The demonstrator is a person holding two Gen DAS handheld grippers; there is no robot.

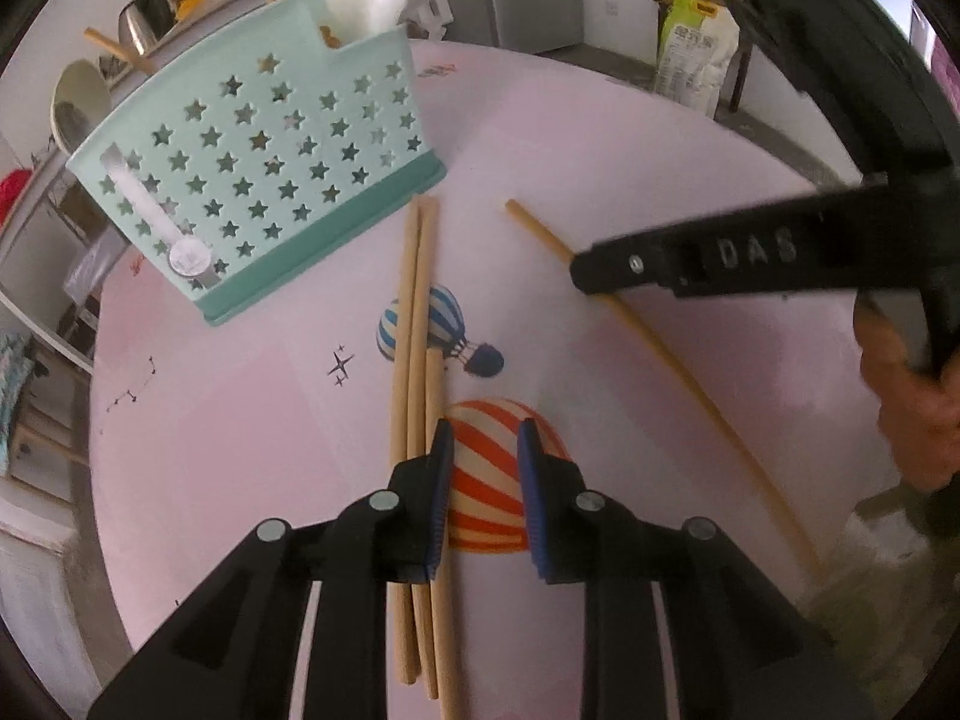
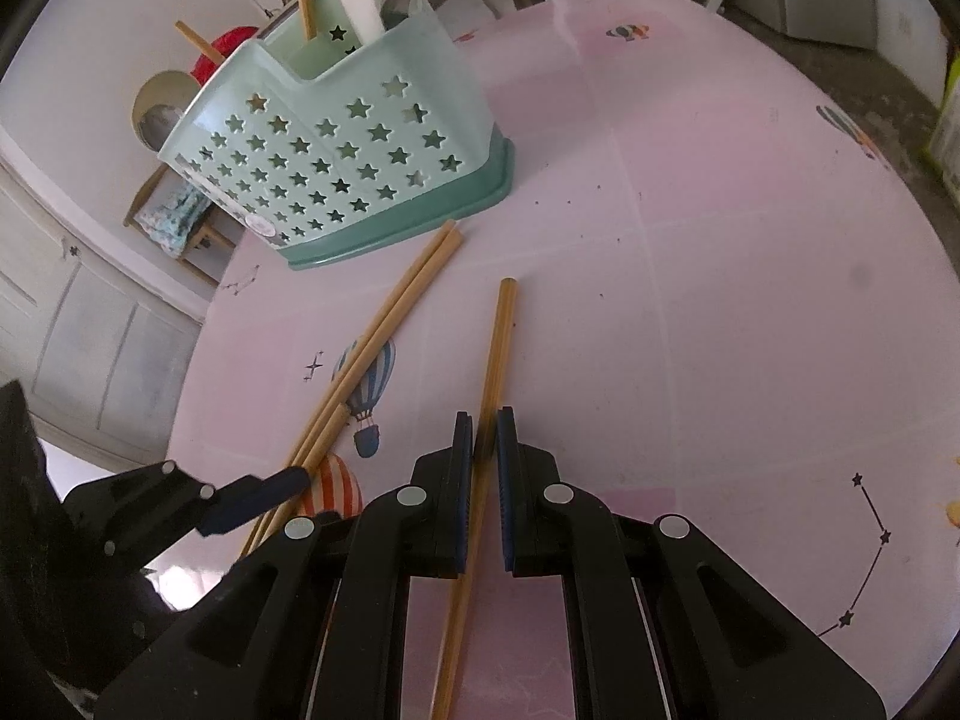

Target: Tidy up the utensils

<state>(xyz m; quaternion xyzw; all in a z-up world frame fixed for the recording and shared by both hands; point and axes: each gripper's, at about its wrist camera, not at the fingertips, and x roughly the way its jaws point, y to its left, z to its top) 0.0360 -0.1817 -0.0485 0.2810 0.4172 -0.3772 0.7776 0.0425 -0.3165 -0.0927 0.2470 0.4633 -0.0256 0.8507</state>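
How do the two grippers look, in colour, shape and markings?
Both the left gripper and the right gripper have black, angular plastic fingers with round silver pins at the joints and ribbed blue pads inside. Seen from the left wrist, the right gripper's side bears raised letters "DAS".

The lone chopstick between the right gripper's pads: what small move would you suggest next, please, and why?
Probably lift the right gripper slightly, raising the lone chopstick off the table. Its pads look closed on the stick, which lies flat and apart from the bundle of chopsticks. The green holder stands just ahead, already holding utensils. The left gripper is open with nothing between its pads.
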